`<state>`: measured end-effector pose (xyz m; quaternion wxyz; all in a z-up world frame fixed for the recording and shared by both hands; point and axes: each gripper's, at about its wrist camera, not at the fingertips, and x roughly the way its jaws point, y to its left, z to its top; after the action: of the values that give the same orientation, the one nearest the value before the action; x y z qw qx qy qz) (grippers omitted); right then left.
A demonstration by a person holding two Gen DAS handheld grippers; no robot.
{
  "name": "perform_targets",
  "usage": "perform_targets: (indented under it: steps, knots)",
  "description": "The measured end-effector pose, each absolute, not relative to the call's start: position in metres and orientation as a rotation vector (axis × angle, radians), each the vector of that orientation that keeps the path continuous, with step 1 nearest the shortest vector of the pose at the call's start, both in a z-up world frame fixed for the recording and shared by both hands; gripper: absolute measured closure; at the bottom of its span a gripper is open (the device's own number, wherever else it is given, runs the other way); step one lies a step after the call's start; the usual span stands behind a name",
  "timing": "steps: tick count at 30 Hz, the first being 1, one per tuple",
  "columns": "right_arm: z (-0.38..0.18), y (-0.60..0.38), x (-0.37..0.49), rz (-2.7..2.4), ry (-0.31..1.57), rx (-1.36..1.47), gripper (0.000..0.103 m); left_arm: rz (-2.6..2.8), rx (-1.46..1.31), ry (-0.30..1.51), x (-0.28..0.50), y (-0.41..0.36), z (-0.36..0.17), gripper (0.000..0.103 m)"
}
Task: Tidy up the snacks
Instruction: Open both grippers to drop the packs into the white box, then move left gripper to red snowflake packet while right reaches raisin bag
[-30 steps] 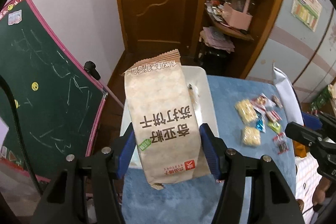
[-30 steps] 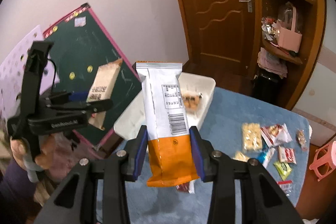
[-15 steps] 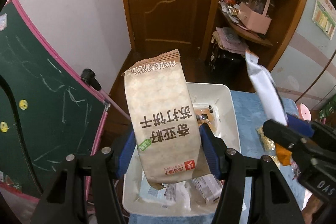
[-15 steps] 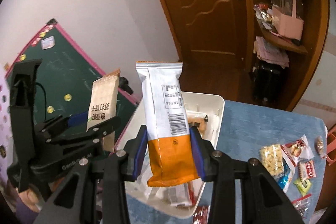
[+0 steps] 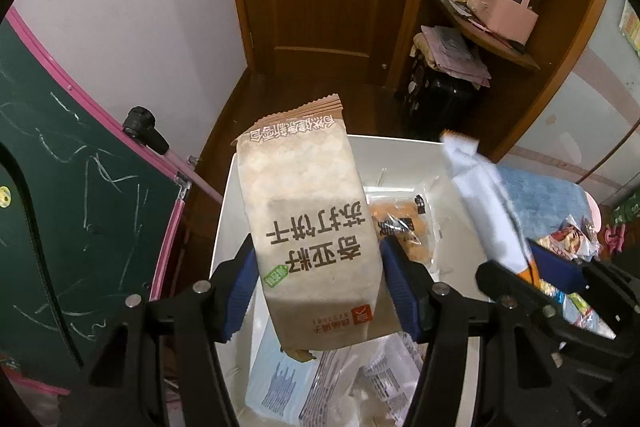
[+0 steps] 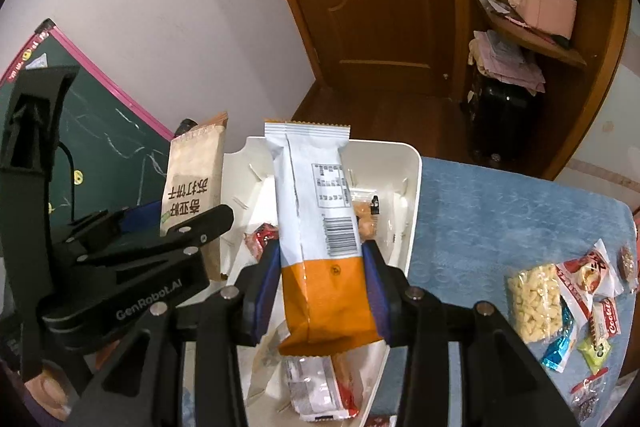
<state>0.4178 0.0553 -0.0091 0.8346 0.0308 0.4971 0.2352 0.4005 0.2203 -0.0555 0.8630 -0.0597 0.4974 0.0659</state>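
1. Left gripper (image 5: 318, 283), jaws pinching the cracker pack (image 5: 308, 227) upright, had swung from beside the bin to over its near end, lower than a second before.
2. Right gripper (image 6: 320, 281) jaws had just been opening slightly, though the orange bar (image 6: 324, 243) between them looked still pinched; it too had come in over the bin (image 6: 414, 195).
3. Bin already held several packets; both drops looked imminent.
4. Farther right, loose snacks (image 6: 560, 291) lay unsorted on the blue tabletop (image 6: 500, 203).
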Motion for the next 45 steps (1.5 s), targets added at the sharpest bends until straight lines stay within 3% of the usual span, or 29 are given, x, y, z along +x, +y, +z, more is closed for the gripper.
perform_targets:
  steps: [2, 4, 5, 12, 19, 32, 45]
  knots:
    - [-0.014, 0.058, 0.420, 0.508, 1.059, 0.061, 0.060, 0.153, -0.141, 1.054, 0.400, 0.222, -0.060, 0.036]
    - [-0.022, 0.057, 0.422, 0.505, 1.088, 0.074, 0.059, 0.168, -0.177, 1.087, 0.403, 0.231, -0.068, 0.018]
    - [-0.025, 0.056, 0.423, 0.509, 1.103, 0.094, 0.059, 0.162, -0.196, 1.095, 0.404, 0.234, -0.070, 0.017]
    - [-0.037, 0.041, 0.417, 0.532, 1.154, 0.163, 0.051, 0.142, -0.267, 1.077, 0.392, 0.248, -0.073, 0.017]
    - [-0.026, 0.017, 0.392, 0.522, 1.095, 0.167, 0.051, 0.133, -0.241, 0.960, 0.360, 0.234, -0.043, 0.017]
    - [0.008, -0.060, 0.288, 0.487, 0.983, 0.250, 0.051, -0.102, -0.130, 0.958, 0.265, 0.142, 0.011, 0.017]
    - [0.074, -0.167, 0.179, 0.320, 0.745, 0.111, 0.051, -0.207, -0.087, 0.902, 0.170, 0.046, 0.056, 0.017]
